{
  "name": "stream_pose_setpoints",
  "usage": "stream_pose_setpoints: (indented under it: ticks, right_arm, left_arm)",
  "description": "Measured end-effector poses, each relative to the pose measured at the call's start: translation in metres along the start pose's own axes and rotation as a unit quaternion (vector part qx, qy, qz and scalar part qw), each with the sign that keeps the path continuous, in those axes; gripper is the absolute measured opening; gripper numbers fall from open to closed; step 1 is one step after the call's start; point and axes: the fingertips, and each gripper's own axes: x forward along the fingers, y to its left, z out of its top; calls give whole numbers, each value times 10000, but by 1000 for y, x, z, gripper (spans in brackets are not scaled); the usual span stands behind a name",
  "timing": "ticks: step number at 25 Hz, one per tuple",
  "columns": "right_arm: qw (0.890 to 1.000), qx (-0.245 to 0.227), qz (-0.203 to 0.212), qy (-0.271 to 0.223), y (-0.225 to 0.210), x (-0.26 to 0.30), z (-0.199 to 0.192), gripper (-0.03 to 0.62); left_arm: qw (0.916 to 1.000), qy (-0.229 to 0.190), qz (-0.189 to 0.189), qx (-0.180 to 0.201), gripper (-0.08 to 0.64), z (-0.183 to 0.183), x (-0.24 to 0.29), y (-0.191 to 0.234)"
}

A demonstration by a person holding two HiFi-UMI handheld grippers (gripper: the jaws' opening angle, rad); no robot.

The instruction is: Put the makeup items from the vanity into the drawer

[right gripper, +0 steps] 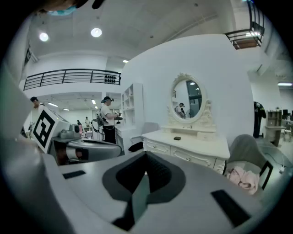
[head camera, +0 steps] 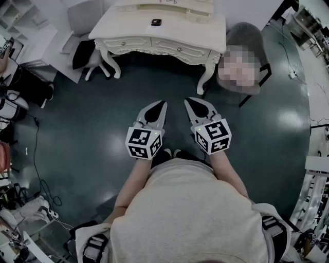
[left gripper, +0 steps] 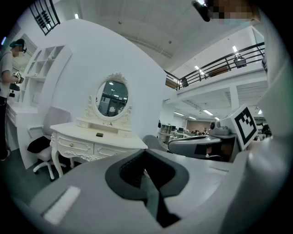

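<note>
— Holding them how?
— Both forearms forward, tipped slightly down; left gripper (head camera: 163, 103) and right gripper (head camera: 187, 100) pressed together, empty. Small dark makeup item (head camera: 156, 22) sits far off on cream carved vanity (head camera: 198, 32).

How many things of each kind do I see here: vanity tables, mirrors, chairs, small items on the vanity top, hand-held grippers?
Ornate cream-white vanity table: 1
Oval mirror in a carved cream frame: 1
Grey upholstered chairs: 2
Small dark flat item on the vanity top: 1
Hand-held grippers, left hand-held gripper and right hand-held gripper: 2
Total: 7
</note>
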Motion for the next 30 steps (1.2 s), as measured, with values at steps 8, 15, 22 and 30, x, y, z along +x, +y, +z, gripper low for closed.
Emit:
stream_pose_setpoints:
  ticks: [8, 15, 22, 30]
  right_arm:
    - [9999, -2, -59, 129, -5, 0, -5, 8]
    - [9999, 15, 57, 102, -6, -6, -5, 8]
    - [9994, 171, 262, -166, -2, -17, -3, 8]
    - [9977, 316, 212, -559, -17, -26, -10, 8]
  left_arm:
    - [9995, 296, -51, -46, 9, -15, 7, 0]
    - [9995, 323, 16, -72, 9, -16, 10, -6]
    - [9996, 257, 43, -117, 9, -21, 11, -17]
    - [9996, 72, 205, -170, 9, -25, 21, -26]
